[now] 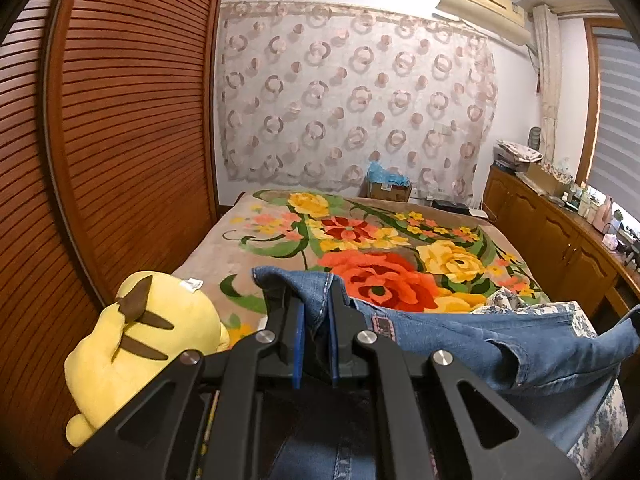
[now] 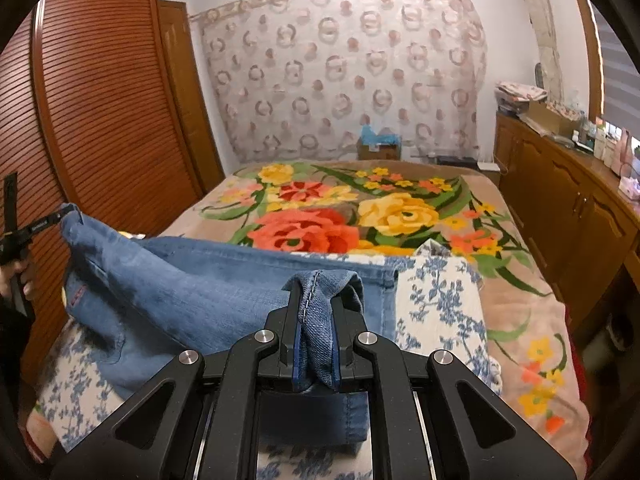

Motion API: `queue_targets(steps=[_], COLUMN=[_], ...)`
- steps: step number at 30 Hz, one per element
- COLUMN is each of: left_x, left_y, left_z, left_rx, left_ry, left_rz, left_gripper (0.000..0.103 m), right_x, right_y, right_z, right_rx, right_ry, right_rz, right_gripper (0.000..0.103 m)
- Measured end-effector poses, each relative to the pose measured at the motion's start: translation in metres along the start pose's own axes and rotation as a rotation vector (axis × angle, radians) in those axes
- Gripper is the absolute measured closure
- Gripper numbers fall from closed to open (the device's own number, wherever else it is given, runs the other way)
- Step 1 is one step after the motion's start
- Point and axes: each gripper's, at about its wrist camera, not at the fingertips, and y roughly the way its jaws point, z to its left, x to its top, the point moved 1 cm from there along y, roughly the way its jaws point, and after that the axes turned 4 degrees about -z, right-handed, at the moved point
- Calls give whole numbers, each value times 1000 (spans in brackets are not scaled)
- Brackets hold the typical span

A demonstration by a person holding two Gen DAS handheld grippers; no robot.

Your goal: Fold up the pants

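Note:
Blue denim pants (image 1: 500, 344) hang stretched between my two grippers above the near end of the bed. My left gripper (image 1: 316, 300) is shut on one hemmed corner of the pants, which sticks up between its blue pads. My right gripper (image 2: 316, 304) is shut on another hemmed edge of the pants (image 2: 208, 292), bunched between its pads. In the right wrist view the cloth sags leftward to the left gripper (image 2: 52, 218), held by a person's hand (image 2: 24, 276) at the far left edge.
A floral blanket (image 1: 380, 248) covers the bed. A blue-and-white flowered cloth (image 2: 440, 312) lies under the pants. A yellow plush toy (image 1: 132, 344) sits at the bed's left side beside the slatted wooden wardrobe (image 1: 132, 120). A wooden cabinet (image 2: 580, 216) with clutter runs along the right.

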Motion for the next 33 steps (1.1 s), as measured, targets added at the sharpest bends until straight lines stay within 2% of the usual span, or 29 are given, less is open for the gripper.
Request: queue_targets(steps=[11, 16, 22, 23, 24, 25, 28, 29, 32, 33], left_x=[2, -5, -4, -4, -4, -3, -4, -7, -16, -23], left_y=[61, 75, 65, 62, 57, 54, 46, 45, 46, 46], left_z=[-2, -11, -13, -14, -13, -12, -14, -16, -27, -34], left_rx=[0, 23, 46, 50, 46, 38, 4, -6, -58, -75], left_ry=[3, 32, 74, 84, 90, 87, 84, 83, 86, 93], left_rz=[87, 133, 129, 123, 115, 114, 132, 139, 177, 196], left_gripper=[95, 93, 80, 74, 67, 64, 61, 59, 55, 55], right_x=[11, -1, -7, -6, -6, -6, -4, -3, 0, 2], right_y=[62, 93, 109, 110, 111, 111, 111, 109, 104, 100], right_z=[-10, -15, -18, -19, -20, -21, -18, -17, -15, -16], right_rx=[-57, -94, -107, -108, -110, -109, -118, -122, -157, -164], right_ry=[-37, -53, -57, -55, -53, -50, -58, -61, -65, -62], right_rz=[64, 140, 161, 161, 164, 167, 170, 167, 147, 134], right_gripper=[95, 95, 95, 95, 94, 92, 90, 86, 65, 64])
